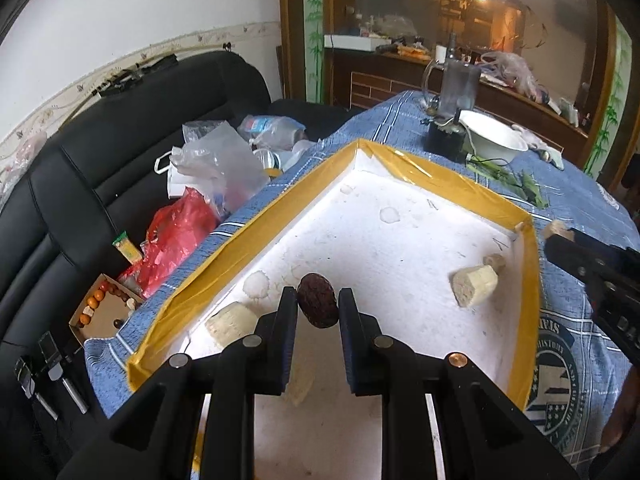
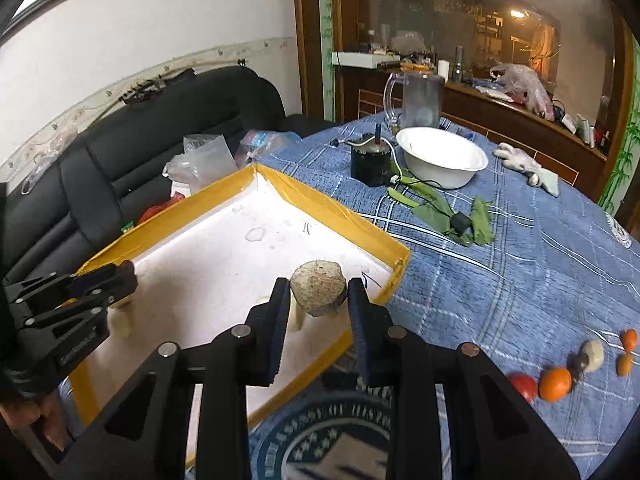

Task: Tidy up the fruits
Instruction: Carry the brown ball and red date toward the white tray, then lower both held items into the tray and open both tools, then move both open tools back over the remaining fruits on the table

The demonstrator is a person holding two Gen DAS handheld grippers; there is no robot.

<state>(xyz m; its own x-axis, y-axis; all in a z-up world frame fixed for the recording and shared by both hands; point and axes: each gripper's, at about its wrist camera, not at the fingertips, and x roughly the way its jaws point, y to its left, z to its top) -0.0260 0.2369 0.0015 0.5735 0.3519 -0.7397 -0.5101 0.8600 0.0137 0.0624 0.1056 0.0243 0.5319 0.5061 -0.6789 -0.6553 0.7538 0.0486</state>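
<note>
Your left gripper has its jaws clamped on a dark, wrinkled fruit, held over the near part of the white tray with the yellow taped rim. Your right gripper has its jaws closed on a pale, rough round chunk, poised above the tray's right corner, just inside the rim.

The tray sits on the blue checked tablecloth, close to the table's left edge beside the black sofa. Inside it, a pale cut piece lies near the right wall with a smaller pale bit touching or just behind it; which, you cannot tell. Another pale piece lies by the left wall, just beside your left gripper's finger.

On the cloth at the table's near right edge sits a small cluster: a red fruit, an orange fruit, a pale chunk and two small orange ones. Toward the far edge stand a white bowl, a black box with wires, a clear pitcher, some green leaves and a white glove.
</note>
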